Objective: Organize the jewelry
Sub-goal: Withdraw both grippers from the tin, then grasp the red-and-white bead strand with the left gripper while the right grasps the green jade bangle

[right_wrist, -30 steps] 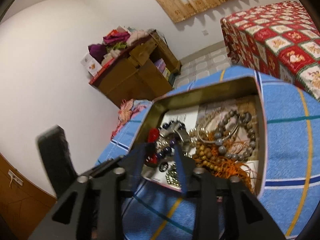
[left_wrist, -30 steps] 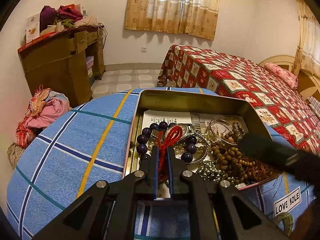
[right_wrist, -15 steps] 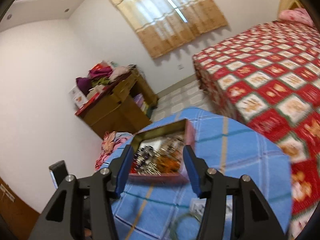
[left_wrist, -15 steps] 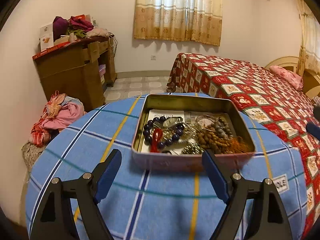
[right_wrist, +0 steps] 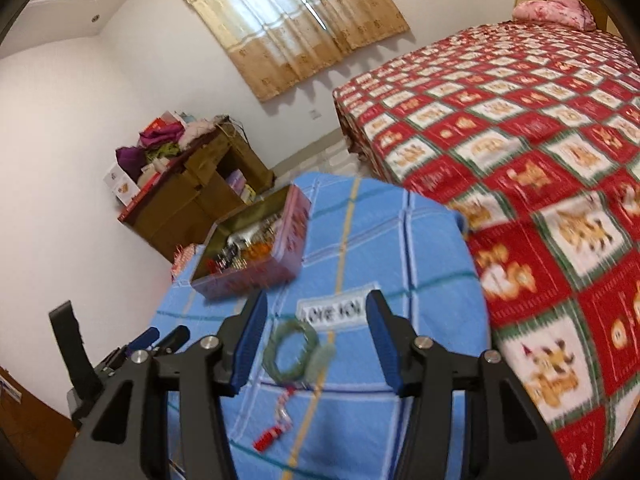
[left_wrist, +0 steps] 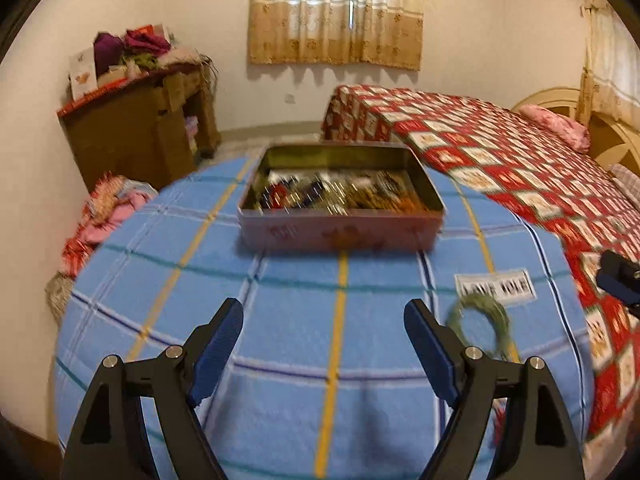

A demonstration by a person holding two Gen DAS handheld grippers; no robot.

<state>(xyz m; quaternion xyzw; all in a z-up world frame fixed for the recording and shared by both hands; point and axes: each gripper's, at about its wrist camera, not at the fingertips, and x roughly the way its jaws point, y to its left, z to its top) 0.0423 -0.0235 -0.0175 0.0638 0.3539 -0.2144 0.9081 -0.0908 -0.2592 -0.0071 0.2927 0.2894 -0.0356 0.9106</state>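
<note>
Two black grippers with blue padded fingers hovered over a soft blue plaid cloth (left_wrist: 280, 320). The left gripper (left_wrist: 323, 332) stood with its jaws wide apart after just opening, nothing between them. The right gripper (right_wrist: 315, 332) was spread to a middling gap, also just widened, and gripped nothing; a green beaded bracelet (right_wrist: 291, 350) with a pale green pendant and a red tassel lay flat on the cloth below that gap. Farther back sat a shallow rectangular metal tin (left_wrist: 340, 236) with rounded corners and pinkish printed walls, heaped with blurred beads and chains (left_wrist: 340, 194). Beside the cloth spread a red patchwork quilt (right_wrist: 520, 140).
</note>
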